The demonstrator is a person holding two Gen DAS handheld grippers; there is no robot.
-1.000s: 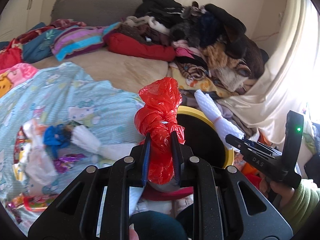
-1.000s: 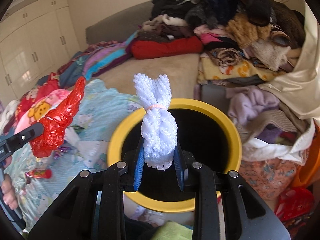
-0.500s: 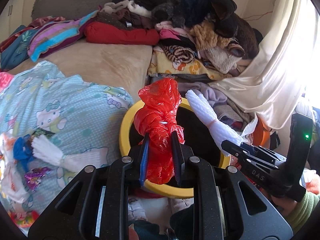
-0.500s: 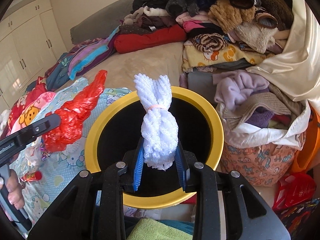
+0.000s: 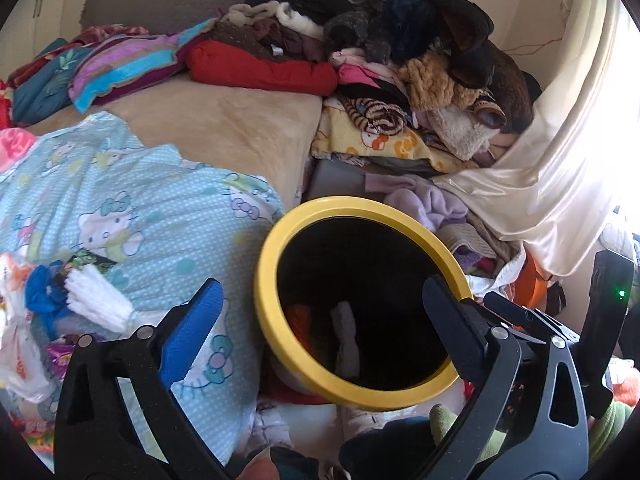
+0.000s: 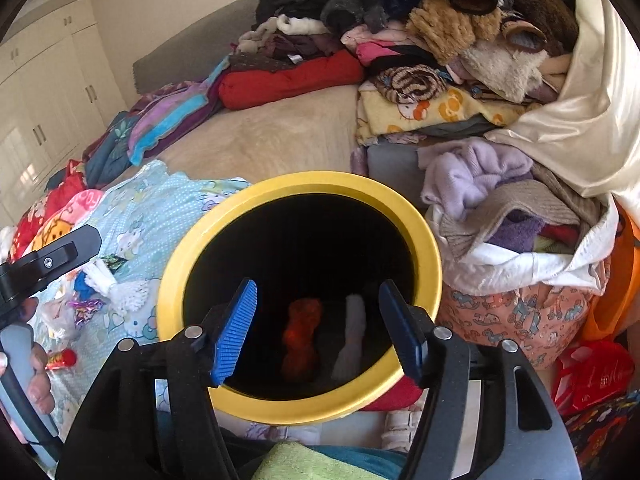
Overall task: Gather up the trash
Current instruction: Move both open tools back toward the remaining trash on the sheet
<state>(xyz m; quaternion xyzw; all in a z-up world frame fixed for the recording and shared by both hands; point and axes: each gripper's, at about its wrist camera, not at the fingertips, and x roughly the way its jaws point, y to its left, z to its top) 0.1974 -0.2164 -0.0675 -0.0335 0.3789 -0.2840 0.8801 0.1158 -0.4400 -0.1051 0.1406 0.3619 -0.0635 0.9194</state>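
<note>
The right gripper (image 6: 318, 330) hangs over the yellow-rimmed bin (image 6: 430, 248), jaws wide and holding nothing. The left gripper (image 5: 320, 324) beside it is equally wide. Down inside lie 2 pieces: a red bag (image 6: 300, 338) and a white bundle (image 6: 352, 336). Beyond, more litter (image 5: 94, 306) sits on the blue bedsheet (image 5: 160, 200).

Two bundles (image 6: 301, 336) lie side by side in the bin (image 6: 420, 224), right of the quilt (image 6: 160, 200).

bin (image 6: 420, 224) depths dark, floor hidden — bags (image 6: 301, 338) blurred
</note>
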